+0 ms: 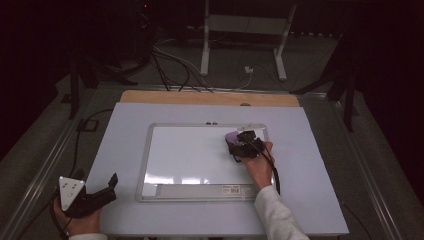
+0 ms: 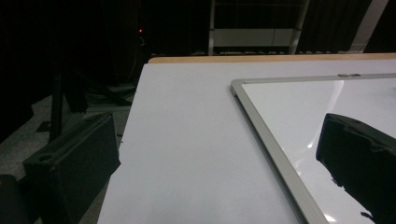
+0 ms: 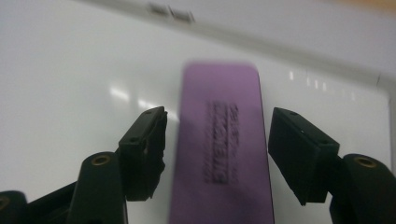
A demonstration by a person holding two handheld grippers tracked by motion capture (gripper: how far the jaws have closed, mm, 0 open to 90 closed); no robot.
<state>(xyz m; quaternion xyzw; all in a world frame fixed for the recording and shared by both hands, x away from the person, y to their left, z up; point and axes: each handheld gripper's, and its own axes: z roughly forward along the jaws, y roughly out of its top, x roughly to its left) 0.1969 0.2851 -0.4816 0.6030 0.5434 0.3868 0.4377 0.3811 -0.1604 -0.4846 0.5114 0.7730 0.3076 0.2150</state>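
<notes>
1. Right gripper (image 3: 217, 154) stands spread around the purple eraser (image 3: 222, 149): in the right gripper view 1 jaw flanks each long side, and a clear gap shows between each pad and the eraser, so nothing is pinched.
2. Seen from the high view, the eraser (image 1: 233, 136) lies flat on the whiteboard (image 1: 190, 155) near its 2 o'clock corner, with the right gripper (image 1: 242, 140) and the person's right hand (image 1: 258, 167) just at its 5 o'clock side.
3. Left gripper (image 1: 111, 187) rests at the surface's 7 o'clock corner, well apart from the board; its 2 jaws stand wide apart in the left gripper view, with nothing between them.
4. Judging by the gaps, the step in hand is either a fresh grip or a release. To grip well, the jaws should stay centred on the eraser's long sides, square to them, and close evenly so it does not twist or skid on the glossy board.
5. Wiping would then call for keeping the eraser flat, not tipped on an edge.
6. White surface (image 1: 320, 190) carries the metal-framed whiteboard, which looks clean and reflects the lights; a wooden edge (image 1: 210, 97) runs along the 12 o'clock side.
7. Beyond it the room is dark, with cables (image 1: 170, 65) on the floor and a white frame stand (image 1: 245, 30) at 12 o'clock.
</notes>
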